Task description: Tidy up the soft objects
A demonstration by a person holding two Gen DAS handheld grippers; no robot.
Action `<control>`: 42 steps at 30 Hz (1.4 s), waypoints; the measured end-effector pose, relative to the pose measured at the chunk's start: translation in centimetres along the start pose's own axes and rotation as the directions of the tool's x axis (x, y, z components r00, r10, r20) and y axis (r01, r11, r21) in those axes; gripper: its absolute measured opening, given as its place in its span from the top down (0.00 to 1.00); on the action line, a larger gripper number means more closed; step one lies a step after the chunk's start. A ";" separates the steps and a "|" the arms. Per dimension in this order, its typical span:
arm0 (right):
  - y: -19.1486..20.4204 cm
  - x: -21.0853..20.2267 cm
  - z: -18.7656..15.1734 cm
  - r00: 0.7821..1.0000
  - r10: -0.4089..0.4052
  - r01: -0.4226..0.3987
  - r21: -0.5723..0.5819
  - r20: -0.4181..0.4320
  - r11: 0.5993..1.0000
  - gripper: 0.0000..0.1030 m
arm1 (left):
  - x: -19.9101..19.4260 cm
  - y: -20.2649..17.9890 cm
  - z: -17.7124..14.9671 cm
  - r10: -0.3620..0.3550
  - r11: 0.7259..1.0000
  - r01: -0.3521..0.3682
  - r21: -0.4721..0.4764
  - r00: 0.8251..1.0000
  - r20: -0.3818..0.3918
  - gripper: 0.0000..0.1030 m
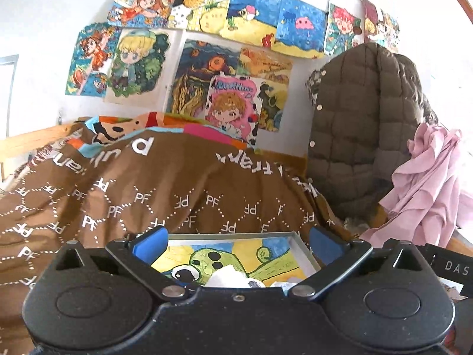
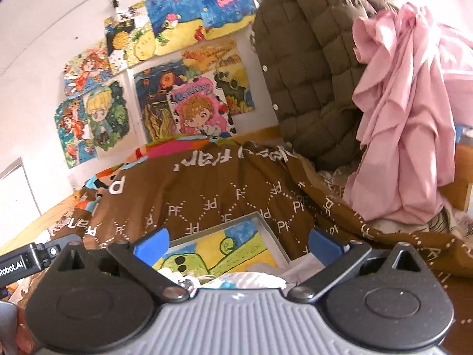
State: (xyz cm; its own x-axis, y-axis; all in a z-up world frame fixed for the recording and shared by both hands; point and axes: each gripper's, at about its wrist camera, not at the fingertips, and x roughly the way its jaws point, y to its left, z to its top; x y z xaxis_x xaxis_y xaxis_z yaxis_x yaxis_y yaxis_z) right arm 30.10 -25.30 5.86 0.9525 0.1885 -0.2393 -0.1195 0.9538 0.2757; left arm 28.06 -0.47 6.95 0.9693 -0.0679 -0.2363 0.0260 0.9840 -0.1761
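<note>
The brown quilt (image 1: 183,183) lies heaped on the bed at twelve o'clock from both tongs, a framed painting (image 1: 236,254) resting on its near edge. Left gripper (image 1: 236,239) and right gripper (image 2: 236,241) hover spread wide, holding nothing. Best pinch one thick fold each, clear of the frame. The quilt reads "PF" repeatedly; the left tool's side shows "Robot.AI".

The right gripper (image 2: 238,244) hangs with jaws wide apart over a framed painting (image 2: 224,248) lying on a brown blanket (image 2: 224,189). At two o'clock, pink cloth (image 2: 405,124) drapes beside a quilted jacket (image 2: 307,59).
</note>
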 end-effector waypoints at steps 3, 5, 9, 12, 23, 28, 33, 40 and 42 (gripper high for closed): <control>0.9 -1.7 0.1 1.000 0.008 -0.008 -0.031 0.012 0.999 0.00 | -2.1 -0.2 0.0 0.008 1.000 -0.008 0.000 1.000 0.012 0.01; 1.4 -2.7 0.1 1.000 0.015 -0.015 -0.044 0.014 0.999 0.00 | -3.4 -0.2 -0.1 0.016 1.000 -0.016 -0.001 1.000 0.017 0.01; 2.1 -4.8 -0.1 0.999 0.026 -0.025 -0.044 0.023 0.999 0.00 | -5.9 0.0 -0.7 0.028 1.000 -0.028 -0.010 0.999 0.019 0.01; 2.6 -6.1 -0.4 0.999 0.030 -0.028 -0.057 0.026 0.998 0.00 | -7.4 0.3 -1.2 0.045 0.999 -0.045 -0.020 0.999 0.023 0.01; 4.0 -9.5 -1.9 0.999 0.041 -0.039 -0.102 0.014 0.994 0.00 | -11.5 0.7 -2.5 0.075 0.997 -0.075 -0.013 0.996 0.045 0.01; 4.2 -10.3 -2.8 0.999 0.035 -0.035 -0.106 -0.005 0.994 0.00 | -12.5 1.5 -3.1 0.077 0.997 -0.077 -0.023 0.996 0.034 0.01; 4.3 -11.1 -3.9 0.999 0.021 -0.024 -0.112 -0.024 0.993 0.00 | -13.5 2.4 -4.0 0.086 0.996 -0.085 -0.025 0.996 0.033 0.01; 4.7 -12.1 -5.4 0.999 0.006 -0.012 -0.133 -0.048 0.991 0.00 | -14.4 2.8 -5.1 0.099 0.995 -0.099 -0.007 0.995 0.026 0.01; 4.7 -12.4 -5.7 0.999 0.001 -0.007 -0.138 -0.046 0.990 0.00 | -14.5 2.9 -5.4 0.099 0.995 -0.099 -0.011 0.995 0.021 0.01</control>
State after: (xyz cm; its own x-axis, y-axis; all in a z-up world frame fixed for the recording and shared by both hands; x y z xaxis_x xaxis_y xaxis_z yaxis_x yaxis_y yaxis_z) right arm 16.14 -21.81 4.84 0.9384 0.2001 -0.2818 -0.1641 0.9755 0.1464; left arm 12.78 2.48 4.72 0.9721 0.0334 -0.2322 -0.0727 0.9840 -0.1625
